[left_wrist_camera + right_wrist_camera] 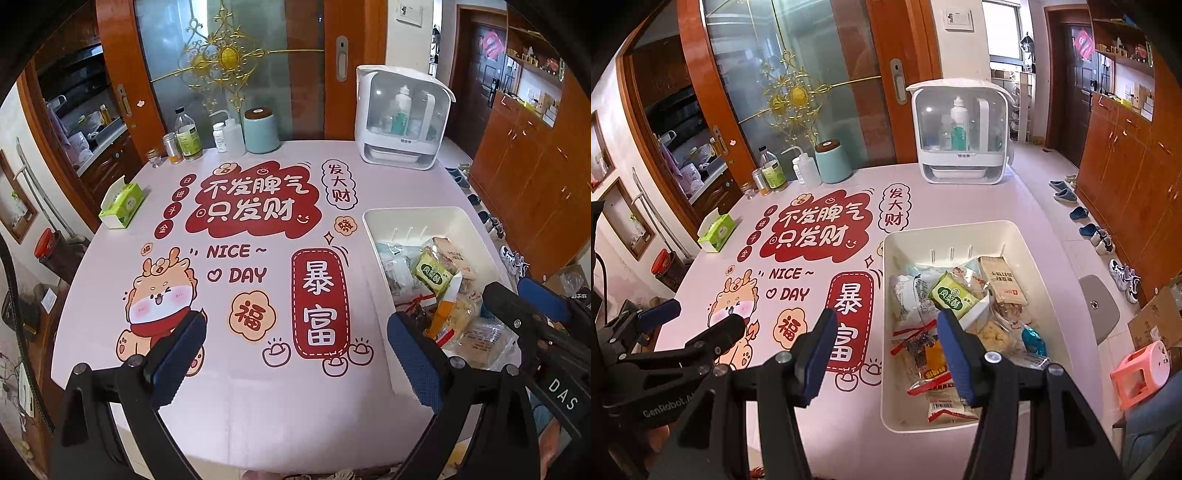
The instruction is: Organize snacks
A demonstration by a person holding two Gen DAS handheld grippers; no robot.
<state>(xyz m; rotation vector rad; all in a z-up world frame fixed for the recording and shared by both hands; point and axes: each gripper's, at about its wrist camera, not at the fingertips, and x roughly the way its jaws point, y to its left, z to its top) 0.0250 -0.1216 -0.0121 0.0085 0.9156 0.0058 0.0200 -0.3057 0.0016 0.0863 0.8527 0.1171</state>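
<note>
Item: snack bin (964,230), white plastic, oblong. It is sitting on the right side of the counter (849,424), long axis running near to far, the far end pointing toward the white cabinet (958,133) at the back. It is holding a loose heap of packets: a green packet (951,295) lying on top at a tilt, a brown packet (1003,280) to its right with its long side running near to far, a red-and-white packet (942,402) at the near end, and a small blue wrapper (1032,339) on the right. Clear bags are lying underneath; their contents are hard to make out.

Item: right claw (892,360). It is hovering over the bin's near left rim, fingers spread wide, gripping nothing.

Item: left claw (295,354). It is hanging above the bare printed part of the counter, left of the bin, fingers spread wide, holding nothing.

Item: other goods, far left of the counter: a tissue box (122,203), bottles (188,136) and a pale blue jar (261,129), all well apart from the bin.

Step in hand, as I judge it: the snacks are looking gathered already, with none lying loose on the counter, so the sorting is appearing near its end or pausing. The next move would call for either claw dropping into the bin to straighten a tilted packet, or both withdrawing.
</note>
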